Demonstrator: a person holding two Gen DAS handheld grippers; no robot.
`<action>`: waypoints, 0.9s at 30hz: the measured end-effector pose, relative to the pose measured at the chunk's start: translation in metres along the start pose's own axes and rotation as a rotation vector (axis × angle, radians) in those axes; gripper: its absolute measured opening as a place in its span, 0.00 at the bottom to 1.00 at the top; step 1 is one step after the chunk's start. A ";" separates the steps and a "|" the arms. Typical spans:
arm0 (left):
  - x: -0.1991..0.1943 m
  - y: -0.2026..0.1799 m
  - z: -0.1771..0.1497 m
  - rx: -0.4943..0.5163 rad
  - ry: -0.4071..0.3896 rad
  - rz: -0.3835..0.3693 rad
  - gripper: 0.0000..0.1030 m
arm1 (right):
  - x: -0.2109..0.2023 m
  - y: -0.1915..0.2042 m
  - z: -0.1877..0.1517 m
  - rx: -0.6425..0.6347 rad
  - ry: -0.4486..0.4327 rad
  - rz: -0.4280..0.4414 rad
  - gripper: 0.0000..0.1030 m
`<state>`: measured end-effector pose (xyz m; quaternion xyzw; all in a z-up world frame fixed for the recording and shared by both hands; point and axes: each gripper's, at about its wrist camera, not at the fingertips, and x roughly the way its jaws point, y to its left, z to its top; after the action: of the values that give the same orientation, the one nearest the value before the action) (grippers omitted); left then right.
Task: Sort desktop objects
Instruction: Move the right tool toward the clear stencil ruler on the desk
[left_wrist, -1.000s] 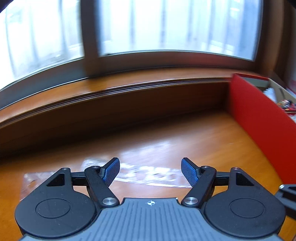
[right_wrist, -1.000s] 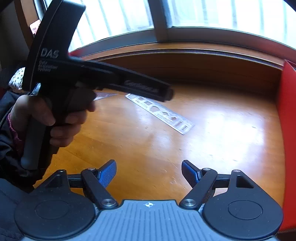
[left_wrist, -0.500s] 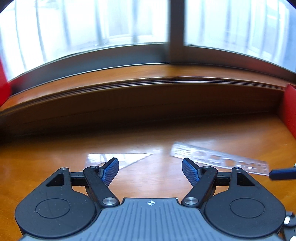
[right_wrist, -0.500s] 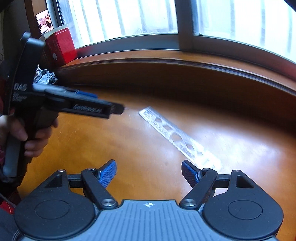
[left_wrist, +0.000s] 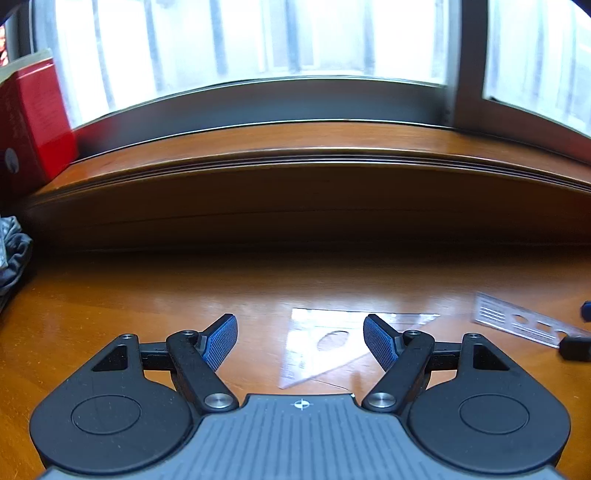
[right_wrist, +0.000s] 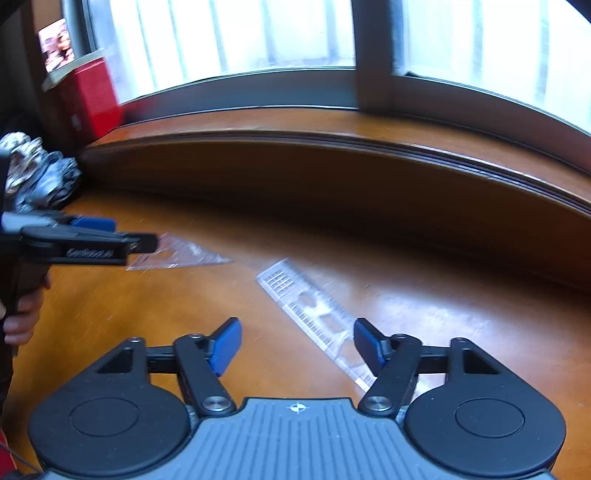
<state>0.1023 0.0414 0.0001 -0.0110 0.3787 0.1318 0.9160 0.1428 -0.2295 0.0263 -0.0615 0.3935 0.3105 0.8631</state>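
Left wrist view: the left gripper (left_wrist: 300, 341) hangs wide and empty over the clear triangle (left_wrist: 325, 345) on the desk (left_wrist: 147, 295), its long point aimed right toward the stencil ruler (left_wrist: 517, 319).

Right wrist view: the right gripper (right_wrist: 297, 345), jaws closing on nothing, hovers above the stencil ruler (right_wrist: 314, 314), which runs diagonally away from the triangle (right_wrist: 177, 254); bare desk (right_wrist: 461, 314) lies around it.

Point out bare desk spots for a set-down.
Free: desk right of the straight ruler, up to the sill; also the left front, before the left gripper. Crowded: centre, where the triangle ruler and straight ruler lie; cloth far left.
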 end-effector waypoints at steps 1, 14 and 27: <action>0.004 0.001 0.000 -0.001 0.003 0.005 0.72 | 0.009 0.004 0.005 0.008 0.000 -0.011 0.61; 0.027 -0.004 -0.008 0.058 0.032 -0.015 0.70 | 0.043 -0.007 0.017 0.028 0.034 -0.085 0.52; 0.008 -0.022 -0.022 0.105 0.045 -0.128 0.69 | 0.034 -0.007 -0.008 0.019 0.069 -0.123 0.51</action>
<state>0.0976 0.0193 -0.0230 0.0098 0.4040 0.0526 0.9132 0.1584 -0.2217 -0.0048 -0.0880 0.4216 0.2509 0.8669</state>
